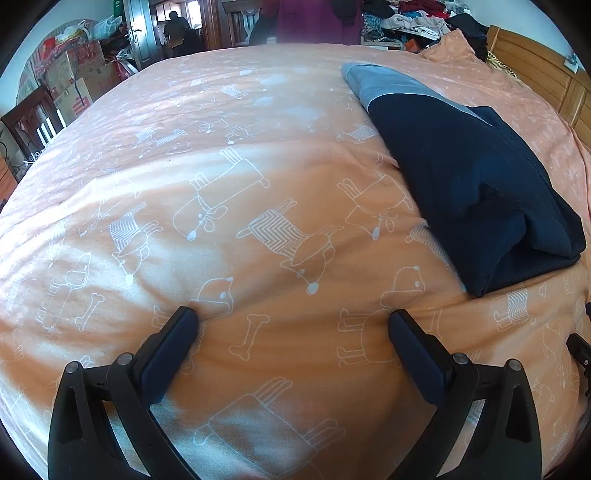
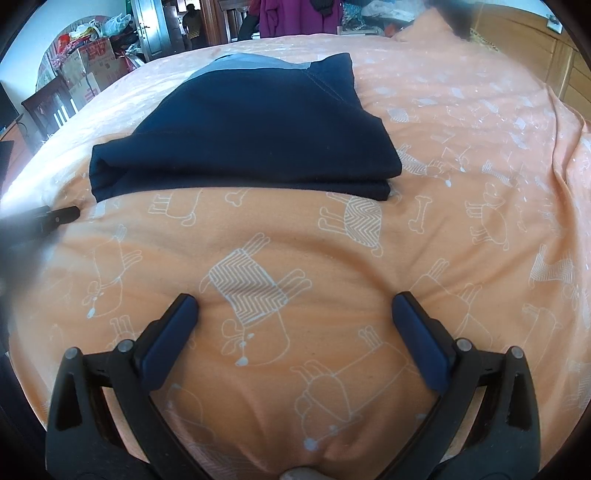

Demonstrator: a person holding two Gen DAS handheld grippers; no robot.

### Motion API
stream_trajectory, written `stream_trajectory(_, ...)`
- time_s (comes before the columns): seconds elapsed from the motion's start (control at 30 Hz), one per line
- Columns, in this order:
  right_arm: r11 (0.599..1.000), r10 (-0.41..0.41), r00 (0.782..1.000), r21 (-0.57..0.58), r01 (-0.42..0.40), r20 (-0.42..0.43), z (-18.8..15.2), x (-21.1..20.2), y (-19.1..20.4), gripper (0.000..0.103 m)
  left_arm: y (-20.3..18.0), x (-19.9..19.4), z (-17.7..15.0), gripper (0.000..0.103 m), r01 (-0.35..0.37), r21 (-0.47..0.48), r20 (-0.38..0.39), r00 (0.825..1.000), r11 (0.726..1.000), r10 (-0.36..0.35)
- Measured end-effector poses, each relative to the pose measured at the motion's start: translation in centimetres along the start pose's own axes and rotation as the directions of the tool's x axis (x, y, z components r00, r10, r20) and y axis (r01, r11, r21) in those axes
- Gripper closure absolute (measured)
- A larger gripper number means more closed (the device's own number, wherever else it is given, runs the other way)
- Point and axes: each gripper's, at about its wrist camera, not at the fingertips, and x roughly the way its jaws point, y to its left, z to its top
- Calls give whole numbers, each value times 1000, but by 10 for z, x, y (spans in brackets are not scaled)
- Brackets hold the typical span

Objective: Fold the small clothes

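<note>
We are looking along both grippers onto a bed (image 1: pixel 288 110) covered in an orange sheet printed with white outline dogs and bones. The left gripper (image 1: pixel 291 317) is resting with its fingers (image 1: pixel 173 347) spread wide, tips pressing into the sheet, nothing between them. The right gripper (image 2: pixel 295 302) is sitting the same way: fingers (image 2: pixel 421 339) wide apart, empty, tips denting the sheet either side of a zigzag-patterned dog.

The folded garment (image 2: pixel 251 125), dark navy with a light blue-grey band at its far end, is lying flat on the bed. In the right wrist view it is lying straight ahead of the right gripper, apart from the fingertips, its thick folded edge facing us. In the left wrist view the same garment (image 1: pixel 465 173) is lying ahead and off to the right, clear of the left fingers.

Nothing is lying between either gripper and the garment; only bare sheet with soft ripples. At the left edge of the right wrist view a dark piece of the other gripper is showing, blurred.

Around the bed: a wooden headboard (image 1: pixel 546 70) on the right, a heap of mixed clothes (image 1: pixel 410 18) beyond the far edge, a purple garment (image 2: pixel 299 16) hanging at the back, stacked cardboard boxes (image 1: pixel 81 74) and bags on the far left beside a dark wooden chair (image 1: pixel 33 118). A person (image 1: pixel 175 31) is standing in the far doorway, too small to detail.
</note>
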Motion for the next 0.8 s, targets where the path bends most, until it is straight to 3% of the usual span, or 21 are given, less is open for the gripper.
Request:
stream_trajectory(0.2, 999, -30, 984, -42, 23, -173, 22, 2, 6, 0, -10, 0, 13, 0, -55, 20, -88, 995, 998, 57)
stream_trajectory(0.33, 1000, -10, 988, -3, 9, -152, 35, -15, -2, 1, -10, 0, 29, 2, -27, -5, -192, 981, 1000, 26)
stream_trajectory(0.47, 997, -36, 994, 60, 43, -99, 48, -21, -29, 0, -13, -16, 46, 2, -18, -37, -140, 990, 999, 12)
stream_trajectory(0.53, 992, -64, 990, 102, 77, -123, 50, -10, -50, 0, -16, -13, 52, 0, 10, -52, -129, 991, 999, -17)
stream_trajectory(0.6, 986, -79, 981, 128, 103, -178, 47, 7, -68, 0, -19, 7, 51, 0, 35, -64, -181, 982, 997, -46)
stream_trajectory(0.63, 987, -75, 979, 129, 101, -192, 44, 13, -73, 0, -21, 20, 48, 0, 24, -54, -220, 975, 998, -36)
stream_trajectory(0.7, 990, -54, 983, 119, 76, -175, 40, 15, -75, 0, -32, 25, 42, 0, -15, 23, -168, 986, 1000, 19)
stream_trajectory(0.8, 990, -37, 985, 129, 59, -166, 39, 16, -76, 0, -29, 27, 44, 0, 4, 0, -160, 987, 1000, -4)
